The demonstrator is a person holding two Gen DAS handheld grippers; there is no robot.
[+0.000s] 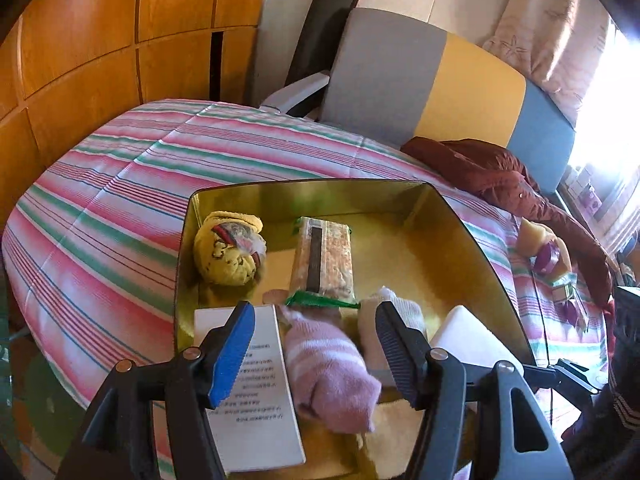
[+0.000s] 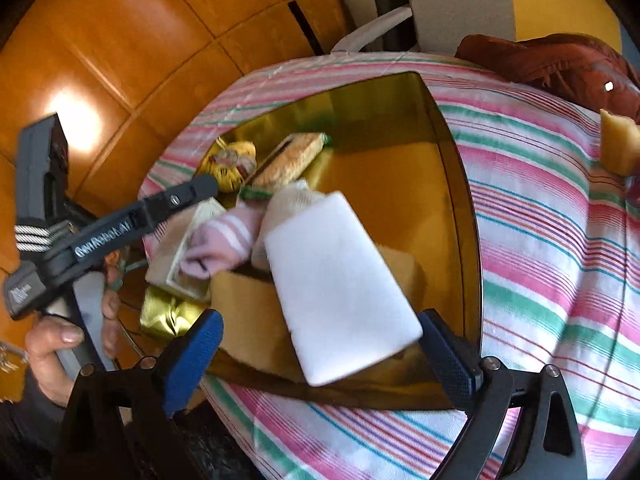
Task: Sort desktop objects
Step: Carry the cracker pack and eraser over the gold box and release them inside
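Note:
A gold metal tray (image 1: 460, 232) (image 2: 460, 168) sits on a striped cloth. In it lie a yellow sock ball (image 1: 228, 248), a snack bar in green wrapper (image 1: 324, 256), a pink striped sock (image 1: 332, 364) (image 2: 224, 240), a cream sock (image 1: 400, 308), a white printed box (image 1: 260, 392) and a white block (image 2: 340, 292) (image 1: 468, 336). My left gripper (image 1: 316, 352) is open, its jaws on either side of the pink sock. My right gripper (image 2: 320, 352) is open around the near end of the white block, apart from it.
A dark red jacket (image 1: 500, 176) (image 2: 560, 64) lies at the far right. A yellow and purple toy (image 1: 548, 244) and small packets lie on the cloth right of the tray. A grey, yellow and blue chair back (image 1: 432, 76) stands behind. Wood panels (image 2: 140, 40) are on the left.

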